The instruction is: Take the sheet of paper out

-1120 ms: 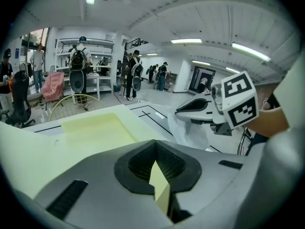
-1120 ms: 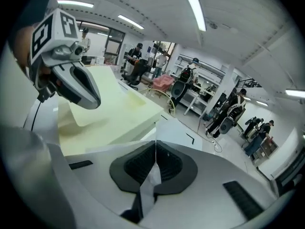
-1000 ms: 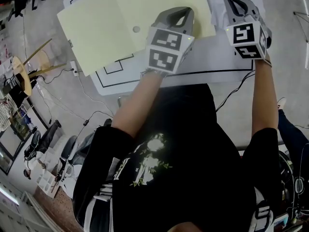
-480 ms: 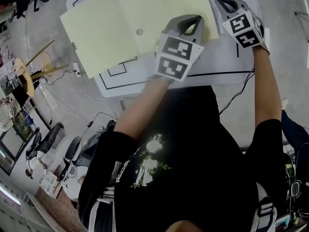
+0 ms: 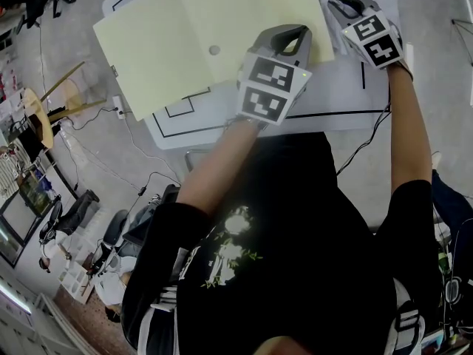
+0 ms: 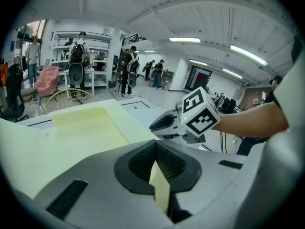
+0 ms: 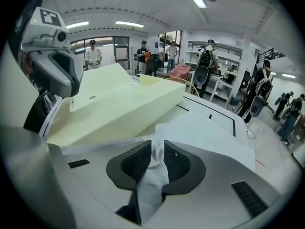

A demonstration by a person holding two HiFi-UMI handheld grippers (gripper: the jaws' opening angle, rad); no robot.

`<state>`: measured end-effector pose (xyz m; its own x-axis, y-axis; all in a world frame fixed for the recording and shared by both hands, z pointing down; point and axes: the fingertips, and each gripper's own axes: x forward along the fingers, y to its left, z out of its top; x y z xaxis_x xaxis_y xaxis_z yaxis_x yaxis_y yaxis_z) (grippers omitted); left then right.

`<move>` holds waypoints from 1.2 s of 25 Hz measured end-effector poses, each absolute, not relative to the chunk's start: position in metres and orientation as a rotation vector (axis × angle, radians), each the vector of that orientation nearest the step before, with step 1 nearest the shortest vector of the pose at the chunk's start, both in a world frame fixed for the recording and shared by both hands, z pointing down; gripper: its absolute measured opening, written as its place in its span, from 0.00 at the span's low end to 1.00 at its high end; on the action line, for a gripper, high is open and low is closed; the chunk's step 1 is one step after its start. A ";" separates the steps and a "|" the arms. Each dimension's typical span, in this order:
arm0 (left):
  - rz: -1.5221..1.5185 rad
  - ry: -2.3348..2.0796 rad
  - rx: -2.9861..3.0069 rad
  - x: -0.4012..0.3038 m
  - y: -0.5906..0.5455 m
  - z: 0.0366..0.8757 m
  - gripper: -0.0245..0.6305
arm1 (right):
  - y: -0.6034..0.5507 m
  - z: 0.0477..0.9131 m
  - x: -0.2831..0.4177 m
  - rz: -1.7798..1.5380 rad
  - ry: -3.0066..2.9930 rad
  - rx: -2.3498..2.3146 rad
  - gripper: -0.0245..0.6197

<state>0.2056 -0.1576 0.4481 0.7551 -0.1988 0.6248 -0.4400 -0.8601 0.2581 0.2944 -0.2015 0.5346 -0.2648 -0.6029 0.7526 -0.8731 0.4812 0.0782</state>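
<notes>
A pale yellow folder (image 5: 192, 35) lies open on the white table (image 5: 325, 95) with black lines. My left gripper (image 5: 292, 37) is shut on the folder's near right edge; in the left gripper view a yellow strip (image 6: 159, 187) is pinched between the pads of this gripper (image 6: 157, 163). Just to its right, my right gripper (image 5: 344, 4) points down at the table. Its jaws are opening, and the white sheet of paper (image 7: 205, 128) still runs bunched between the pads of the right gripper (image 7: 156, 159), beside the folder (image 7: 119, 104).
A wooden chair (image 5: 44, 106) and cables (image 5: 133, 146) are on the floor left of the table. Several people with backpacks (image 6: 78, 56) stand by shelves far behind. The table's far half (image 7: 224, 113) carries black line markings.
My right gripper has sunk toward the table at the folder's right edge and rolled, so its marker cube faces differently. The left gripper has kept its hold and place.
</notes>
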 end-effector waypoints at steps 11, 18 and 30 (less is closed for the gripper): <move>0.923 -0.466 2.544 0.200 -0.139 0.465 0.02 | -0.203 0.535 0.290 0.540 -2.019 1.168 0.20; 0.916 -0.488 2.502 0.183 -0.134 0.470 0.02 | -0.201 0.539 0.279 0.512 -2.023 1.133 0.29; 0.878 -0.536 2.525 0.178 -0.123 0.454 0.02 | -0.194 0.486 0.282 0.377 -2.092 1.196 0.40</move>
